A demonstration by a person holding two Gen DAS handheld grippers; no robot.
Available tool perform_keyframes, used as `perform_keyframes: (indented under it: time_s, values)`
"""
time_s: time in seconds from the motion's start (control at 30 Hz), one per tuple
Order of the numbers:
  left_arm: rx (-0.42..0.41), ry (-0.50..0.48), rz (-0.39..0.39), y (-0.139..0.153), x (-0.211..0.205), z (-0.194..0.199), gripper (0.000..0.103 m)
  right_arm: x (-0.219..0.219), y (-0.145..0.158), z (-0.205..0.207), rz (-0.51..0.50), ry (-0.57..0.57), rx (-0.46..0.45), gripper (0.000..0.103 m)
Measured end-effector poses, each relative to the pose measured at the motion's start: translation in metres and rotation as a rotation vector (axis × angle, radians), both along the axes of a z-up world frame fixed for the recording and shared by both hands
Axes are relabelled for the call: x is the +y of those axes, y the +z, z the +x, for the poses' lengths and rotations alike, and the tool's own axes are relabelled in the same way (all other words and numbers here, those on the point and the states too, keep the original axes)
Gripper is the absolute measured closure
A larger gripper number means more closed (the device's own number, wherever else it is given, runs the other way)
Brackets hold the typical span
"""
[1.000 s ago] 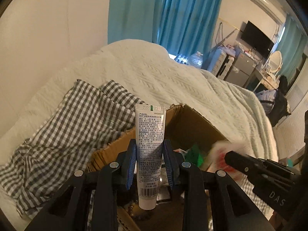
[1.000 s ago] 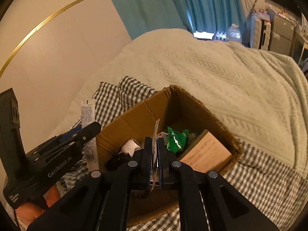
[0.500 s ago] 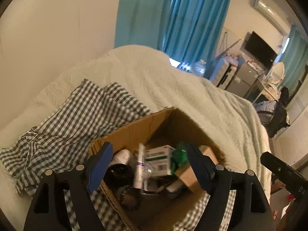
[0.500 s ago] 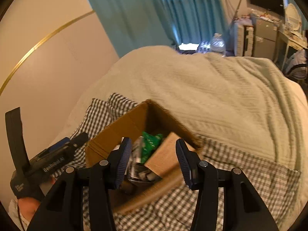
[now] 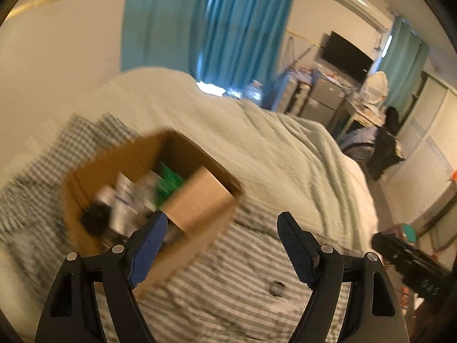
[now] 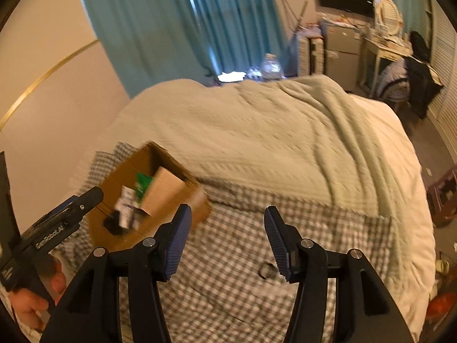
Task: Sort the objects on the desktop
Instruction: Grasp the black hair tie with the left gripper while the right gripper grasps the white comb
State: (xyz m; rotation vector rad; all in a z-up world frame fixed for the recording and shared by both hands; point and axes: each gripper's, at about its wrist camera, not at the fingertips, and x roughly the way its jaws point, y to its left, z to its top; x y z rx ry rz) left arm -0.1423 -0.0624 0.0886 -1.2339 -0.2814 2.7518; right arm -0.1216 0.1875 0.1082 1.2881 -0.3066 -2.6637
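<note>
An open cardboard box (image 5: 197,245) sits on a grey checkered cloth (image 5: 228,291) on the bed, left of centre in both views, blurred. In it lie a white tube (image 5: 122,200), a green packet (image 5: 168,183), a black item (image 5: 94,218) and a brown carton (image 5: 200,200). My left gripper (image 5: 221,230) stands open and empty, near the box's right corner. On my right gripper (image 6: 227,228) the jaws are opening with nothing between them, right of the box (image 6: 117,183) and above the cloth (image 6: 228,260). A small dark ring (image 6: 267,271) lies on the cloth by its right finger.
A pale knitted blanket (image 6: 271,131) covers the bed beyond the cloth. A hand (image 6: 28,305) holds the left gripper (image 6: 57,224) at that view's left edge. Teal curtains (image 5: 228,28), a desk and a wall screen (image 5: 345,54) stand at the back.
The left gripper let go of the white tube and the right one let go of a thin packet; both opened. Both pulled back from the box, which now sits further left.
</note>
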Motion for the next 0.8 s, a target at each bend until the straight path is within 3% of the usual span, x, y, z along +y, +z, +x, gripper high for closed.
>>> perform_keyframes:
  time_s: [0.13, 0.2, 0.4, 0.57, 0.73, 0.8]
  values:
    - [-0.106, -0.047, 0.026, -0.067, 0.043, 0.014, 0.021, 0.032, -0.055, 0.012, 0.033, -0.048, -0.101, 0.047]
    - [-0.158, -0.058, -0.013, -0.104, 0.062, 0.02, 0.021, 0.043, -0.081, 0.015, 0.061, -0.065, -0.159, 0.047]
    - [-0.232, -0.144, -0.137, -0.173, 0.111, 0.027, 0.021, 0.085, -0.155, 0.02, 0.056, -0.137, -0.304, 0.047]
    - [-0.231, -0.213, -0.23, -0.208, 0.147, 0.021, 0.021, 0.111, -0.206, 0.015, -0.014, -0.215, -0.376, 0.047]
    - [-0.272, -0.184, -0.159, -0.23, 0.16, 0.003, 0.021, 0.112, -0.246, 0.011, -0.112, -0.268, -0.426, 0.048]
    - [-0.287, -0.159, -0.188, -0.24, 0.165, -0.004, 0.027, 0.109, -0.258, 0.006, -0.117, -0.267, -0.443, 0.048]
